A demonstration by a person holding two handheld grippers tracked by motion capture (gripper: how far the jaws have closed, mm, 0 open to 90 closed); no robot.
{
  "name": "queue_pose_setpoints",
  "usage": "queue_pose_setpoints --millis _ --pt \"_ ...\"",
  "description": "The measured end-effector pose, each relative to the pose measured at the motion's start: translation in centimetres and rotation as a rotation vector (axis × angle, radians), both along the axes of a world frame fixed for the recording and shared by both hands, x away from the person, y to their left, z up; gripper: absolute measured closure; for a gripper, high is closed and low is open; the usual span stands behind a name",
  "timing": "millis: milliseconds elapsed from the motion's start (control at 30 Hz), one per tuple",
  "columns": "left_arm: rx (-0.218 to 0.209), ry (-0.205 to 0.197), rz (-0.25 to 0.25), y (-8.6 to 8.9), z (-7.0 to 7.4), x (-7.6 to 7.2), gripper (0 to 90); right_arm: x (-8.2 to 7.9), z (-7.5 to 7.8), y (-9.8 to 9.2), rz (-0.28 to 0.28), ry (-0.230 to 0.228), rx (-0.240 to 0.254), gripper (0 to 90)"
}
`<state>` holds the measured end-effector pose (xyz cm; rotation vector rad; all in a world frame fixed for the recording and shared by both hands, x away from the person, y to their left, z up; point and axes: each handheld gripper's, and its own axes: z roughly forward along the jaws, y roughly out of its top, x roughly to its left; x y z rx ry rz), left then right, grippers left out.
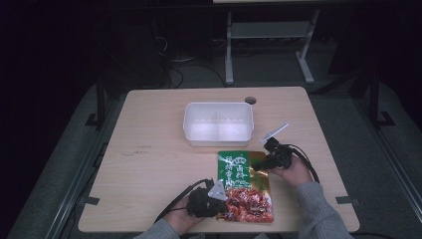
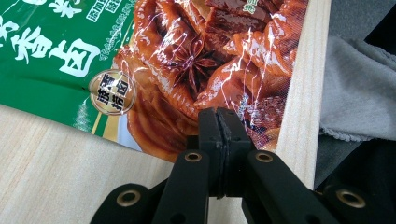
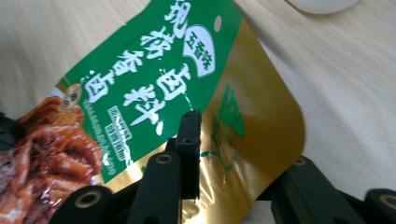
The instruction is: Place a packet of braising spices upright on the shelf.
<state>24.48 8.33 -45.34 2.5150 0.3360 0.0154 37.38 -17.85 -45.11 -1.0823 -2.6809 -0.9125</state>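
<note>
A flat food packet (image 1: 244, 186), green at the top, gold down one side and printed with red braised meat, lies on the wooden table (image 1: 149, 149) near its front edge. My left gripper (image 1: 211, 199) is at the packet's near left corner. In the left gripper view its jaws are pressed together (image 2: 219, 122), tips over the meat picture (image 2: 187, 60). Whether they pinch the film I cannot tell. My right gripper (image 1: 268, 155) is at the packet's gold side. One finger (image 3: 189, 135) lies on top of the packet (image 3: 140, 88); the lifted gold flap (image 3: 261, 126) hides the other.
A white two-compartment container (image 1: 217, 123) stands empty just beyond the packet. A thin white stick (image 1: 274, 132) lies to its right. A round cable hole (image 1: 250, 100) is at the table's far edge. Grey sleeves (image 2: 359, 88) come over the front edge.
</note>
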Motion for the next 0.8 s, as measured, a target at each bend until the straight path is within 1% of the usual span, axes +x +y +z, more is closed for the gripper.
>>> queue_pose_setpoints --millis 67,100,200,233,367,467,500,567,600,633,733,800 --pt "0.000 -0.002 -0.002 0.0 0.0 0.0 88.5 0.1 -0.2 0.1 0.000 -0.004 -0.013 74.4" --pt "0.000 -0.003 -0.001 0.0 0.0 0.0 88.2 0.1 -0.3 0.2 0.000 0.002 -0.017 74.7" --pt "0.001 -0.007 0.002 0.1 0.0 0.0 86.2 0.1 -0.5 0.4 -0.003 0.005 -0.014 77.1" --pt "-0.005 -0.007 0.006 0.1 0.0 0.0 85.6 0.0 -0.4 0.4 0.001 -0.006 -0.009 83.1" --pt "-0.015 -0.003 0.015 0.2 -0.1 0.1 83.8 -0.1 -0.2 0.4 0.011 -0.011 0.003 88.3" --pt "-0.012 -0.010 0.014 0.2 0.0 0.1 82.1 -0.1 -0.2 0.3 0.013 -0.011 0.010 88.9" --pt "-0.016 -0.013 0.014 0.3 0.0 0.1 81.1 -0.1 -0.1 0.2 0.012 -0.006 0.019 89.2" --pt "-0.027 -0.008 0.014 0.4 0.1 0.1 78.9 -0.1 0.0 0.1 0.012 -0.002 0.032 89.3" --pt "-0.027 -0.008 0.014 0.4 0.1 0.1 78.3 -0.1 0.0 0.1 0.012 -0.002 0.032 89.3" --pt "-0.027 -0.010 0.014 0.4 0.2 0.1 77.8 -0.1 0.1 -0.1 0.014 -0.001 0.043 89.3" --pt "-0.025 -0.013 0.016 0.5 0.2 0.0 76.1 -0.3 0.4 -0.1 0.017 -0.003 0.042 89.3" --pt "-0.019 -0.021 0.016 0.6 0.3 0.0 74.9 -0.3 0.6 -0.2 0.022 -0.010 0.046 89.3"
